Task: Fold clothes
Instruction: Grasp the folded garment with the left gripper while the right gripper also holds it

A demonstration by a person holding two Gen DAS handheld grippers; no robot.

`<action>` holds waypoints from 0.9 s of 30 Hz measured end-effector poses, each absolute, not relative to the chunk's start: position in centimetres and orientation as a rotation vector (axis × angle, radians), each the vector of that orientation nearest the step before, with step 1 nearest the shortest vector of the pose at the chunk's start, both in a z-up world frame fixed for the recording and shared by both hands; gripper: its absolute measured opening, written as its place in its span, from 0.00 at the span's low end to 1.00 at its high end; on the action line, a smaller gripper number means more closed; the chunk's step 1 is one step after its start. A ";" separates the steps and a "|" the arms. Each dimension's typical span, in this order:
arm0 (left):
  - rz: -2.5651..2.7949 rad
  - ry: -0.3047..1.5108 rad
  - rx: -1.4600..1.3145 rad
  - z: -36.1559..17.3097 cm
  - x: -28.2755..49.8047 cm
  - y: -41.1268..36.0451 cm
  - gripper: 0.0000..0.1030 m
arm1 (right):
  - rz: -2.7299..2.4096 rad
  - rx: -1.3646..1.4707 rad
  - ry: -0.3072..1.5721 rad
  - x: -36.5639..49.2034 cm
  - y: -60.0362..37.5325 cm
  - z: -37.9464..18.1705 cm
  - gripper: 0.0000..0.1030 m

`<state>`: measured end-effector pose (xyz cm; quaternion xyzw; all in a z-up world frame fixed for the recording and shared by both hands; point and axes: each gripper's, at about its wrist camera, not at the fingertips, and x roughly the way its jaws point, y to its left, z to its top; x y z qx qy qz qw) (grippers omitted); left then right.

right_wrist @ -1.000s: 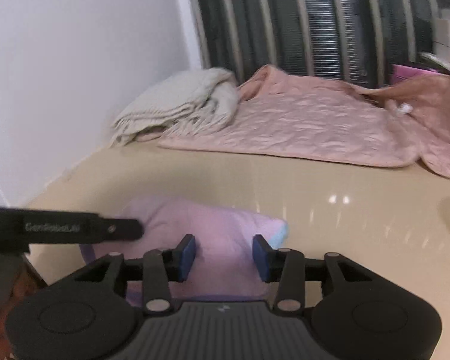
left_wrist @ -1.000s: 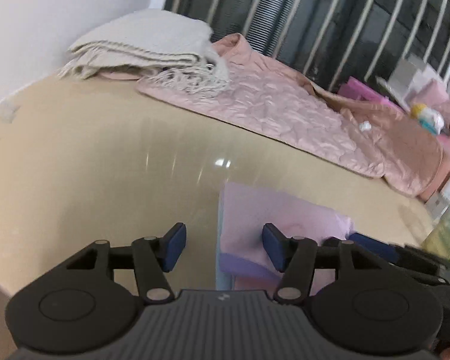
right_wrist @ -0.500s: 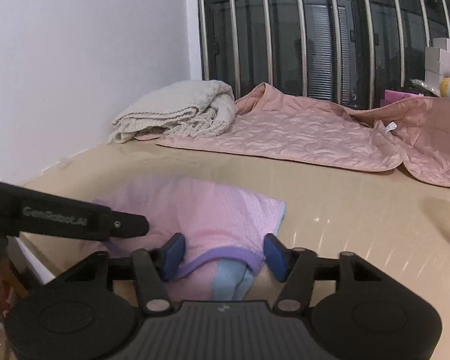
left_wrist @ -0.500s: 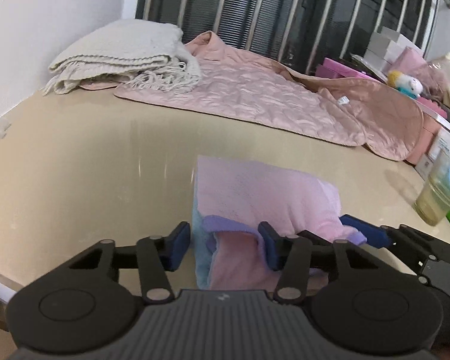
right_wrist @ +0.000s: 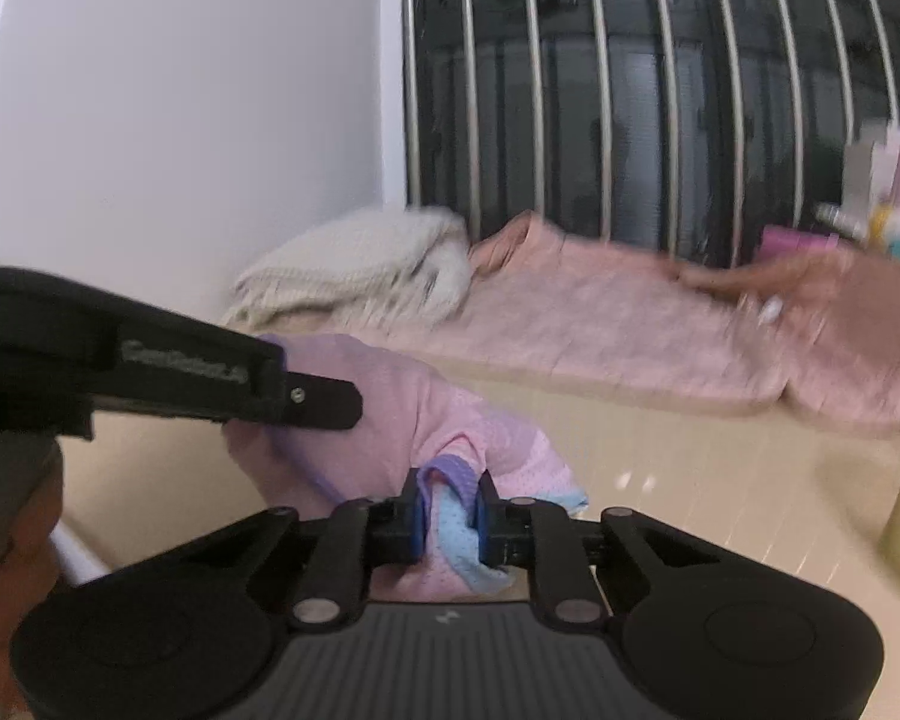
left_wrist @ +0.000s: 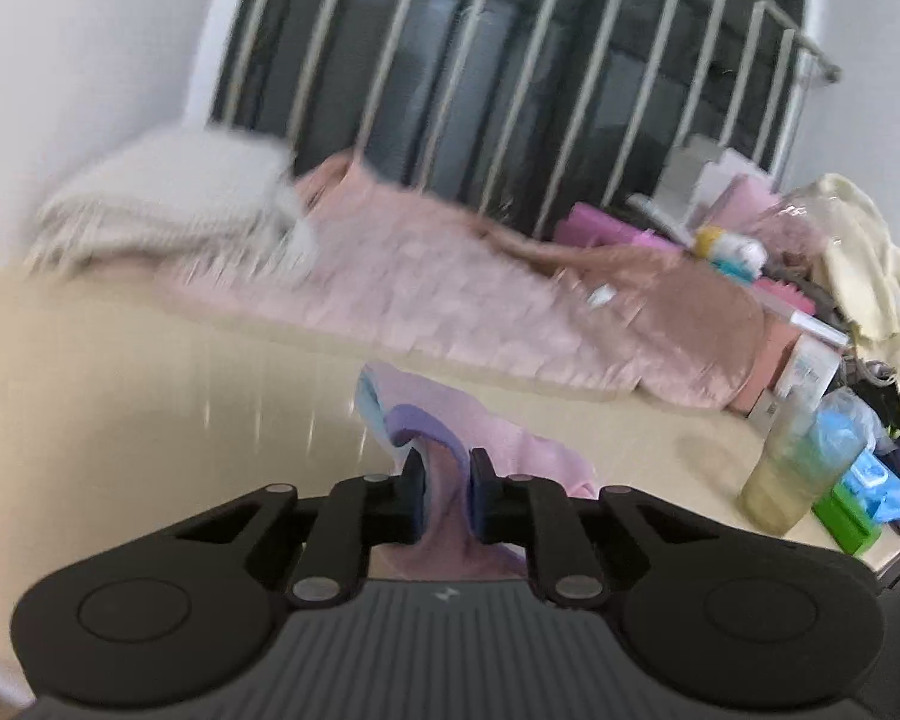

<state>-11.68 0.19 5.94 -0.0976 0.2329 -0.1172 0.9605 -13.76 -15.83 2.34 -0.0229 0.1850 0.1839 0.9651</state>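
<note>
The soft pink mesh garment with purple trim [right_wrist: 390, 408] was untouched a second ago; my left tongs [left_wrist: 445, 495] and right tongs [right_wrist: 450, 510] are closing on its near edge, ready to fold.

2 wrist fisheyes, low over table [left_wrist: 120, 390], facing barred window [right_wrist: 630, 90], sharing pink garment [right_wrist: 390, 420]

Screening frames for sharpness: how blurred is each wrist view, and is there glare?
Left wrist: quilt and blanket smeared, streaky glare on table. Right wrist: background smeared too; pink garment fairly sharp. Both bend the window bars.
</note>
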 end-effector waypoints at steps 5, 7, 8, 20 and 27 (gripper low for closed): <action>-0.317 0.391 -0.183 10.0 -7.4 -1.5 0.13 | 0.302 -0.076 0.250 -10.8 -18.4 7.5 0.13; -0.340 0.363 -0.164 11.7 -5.2 -2.2 0.13 | 0.281 -0.095 0.220 -8.8 -19.2 9.5 0.14; -0.352 0.352 -0.160 12.5 -4.0 -2.6 0.13 | 0.269 -0.105 0.207 -7.8 -19.6 10.5 0.14; -0.344 0.424 -0.100 12.6 17.4 -5.4 0.14 | 0.190 -0.012 0.324 14.2 -20.6 13.5 0.14; -0.301 0.630 -0.147 3.6 27.9 -4.8 0.17 | 0.146 0.035 0.581 26.1 -20.7 5.5 0.17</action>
